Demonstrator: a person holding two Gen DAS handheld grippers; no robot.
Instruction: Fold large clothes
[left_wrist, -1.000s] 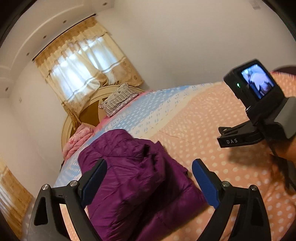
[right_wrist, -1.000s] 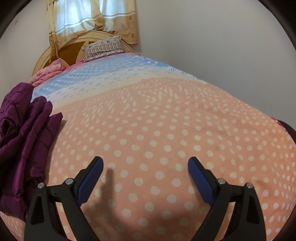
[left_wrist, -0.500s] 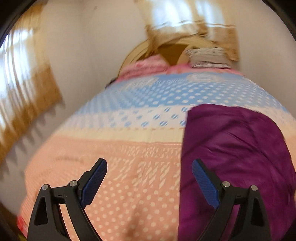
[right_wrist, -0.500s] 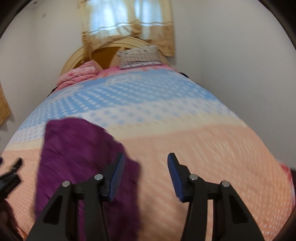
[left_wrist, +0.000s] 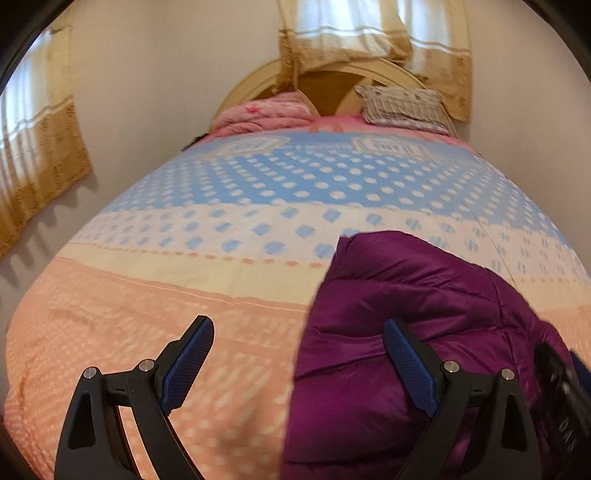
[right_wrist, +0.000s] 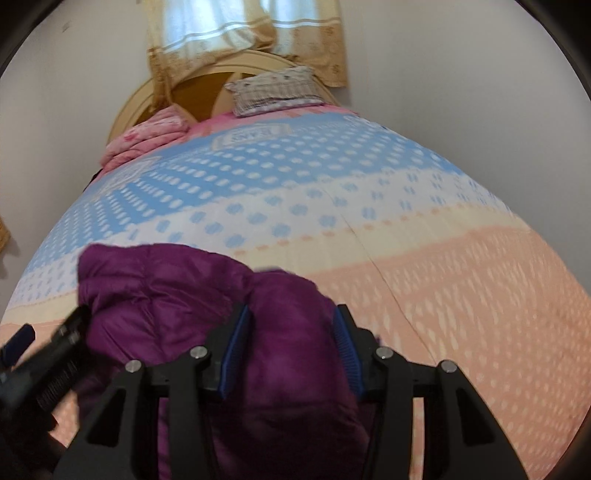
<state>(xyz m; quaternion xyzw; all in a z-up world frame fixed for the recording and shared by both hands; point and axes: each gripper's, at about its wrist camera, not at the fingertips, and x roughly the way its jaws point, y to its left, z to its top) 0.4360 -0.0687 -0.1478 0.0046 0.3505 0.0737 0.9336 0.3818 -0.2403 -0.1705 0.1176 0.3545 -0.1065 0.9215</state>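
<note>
A purple puffer jacket (left_wrist: 424, 325) lies bunched on the bed, in the lower right of the left wrist view and the lower left of the right wrist view (right_wrist: 177, 295). My left gripper (left_wrist: 298, 325) is open wide at the jacket's left edge, its right finger (left_wrist: 406, 362) over the fabric and its left finger over bare bedspread. My right gripper (right_wrist: 291, 312) has its jaws about half closed, with a bulge of the jacket between them; the pads do not visibly press it. Each gripper shows at the edge of the other's view, blurred.
The bed carries a dotted bedspread (left_wrist: 184, 295), peach near me, cream and blue further away. At the head are a curved wooden headboard (left_wrist: 332, 81), a pink folded quilt (left_wrist: 266, 114) and a patterned pillow (left_wrist: 402, 103). Curtains hang behind and on the left wall.
My left gripper swung from over the jacket to its left edge and rolled level. My right gripper moved left from bare bedspread onto the jacket, and its jaws narrowed to about half.
</note>
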